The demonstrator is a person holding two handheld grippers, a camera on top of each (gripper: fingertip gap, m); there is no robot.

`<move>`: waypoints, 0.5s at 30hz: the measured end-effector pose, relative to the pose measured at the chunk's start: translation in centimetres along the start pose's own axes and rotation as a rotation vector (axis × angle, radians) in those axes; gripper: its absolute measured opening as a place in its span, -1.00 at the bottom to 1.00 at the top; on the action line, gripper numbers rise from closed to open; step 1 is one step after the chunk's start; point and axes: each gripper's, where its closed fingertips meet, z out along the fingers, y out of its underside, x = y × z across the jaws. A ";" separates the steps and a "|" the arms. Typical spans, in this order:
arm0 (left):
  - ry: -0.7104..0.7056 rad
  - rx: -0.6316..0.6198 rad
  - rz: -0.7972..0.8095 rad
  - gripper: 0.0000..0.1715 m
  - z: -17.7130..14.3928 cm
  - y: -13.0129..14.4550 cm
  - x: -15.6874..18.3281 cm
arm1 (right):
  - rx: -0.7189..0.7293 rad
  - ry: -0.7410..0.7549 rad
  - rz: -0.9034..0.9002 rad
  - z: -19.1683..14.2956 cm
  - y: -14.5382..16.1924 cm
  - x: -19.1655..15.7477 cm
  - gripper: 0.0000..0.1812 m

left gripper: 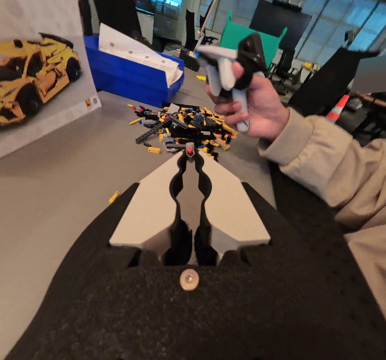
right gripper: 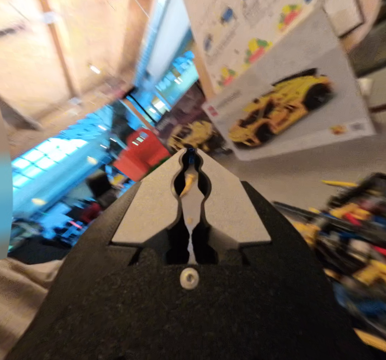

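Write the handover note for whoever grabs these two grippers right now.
Left tongs: shut on a small grey piece with a red pin, held just above the grey table, near the brick pile.
Right tongs: raised and tilted, shut on a small blue piece; that view is blurred.
Around: box with a yellow car picture on the left, blue bin behind the pile, one loose yellow pin near the left tongs.
Nothing looks assembled; the pile is unsorted.

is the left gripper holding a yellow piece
No, the left gripper pinches a small grey piece with a red pin at its fingertips, above the brick pile.
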 end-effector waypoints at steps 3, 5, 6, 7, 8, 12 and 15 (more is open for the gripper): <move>0.068 -0.025 -0.039 -0.92 0.9 1.0 0.9 | -0.366 0.495 -0.268 -4.0 2.1 8.4 -0.96; 0.098 -0.027 -0.078 -0.92 1.2 1.2 1.2 | -0.400 0.610 -0.361 -5.9 1.4 10.2 -0.97; 0.102 -0.028 -0.089 -0.92 1.2 1.3 1.2 | -0.439 0.637 -0.359 -6.5 1.7 10.8 -0.95; 0.109 -0.034 -0.102 -0.92 1.3 1.5 1.3 | -0.469 0.655 -0.342 -7.0 2.0 11.4 -0.93; 0.111 -0.042 -0.115 -0.92 1.4 1.6 1.2 | -0.480 0.664 -0.330 -7.4 2.2 11.8 -0.89; 0.091 -0.055 -0.125 -0.91 1.6 2.0 0.9 | -0.458 0.734 -0.361 -8.9 1.4 12.8 -0.79; 0.084 -0.045 -0.141 -0.92 1.5 1.9 0.7 | -0.427 0.624 -0.405 -6.9 2.0 10.2 -0.69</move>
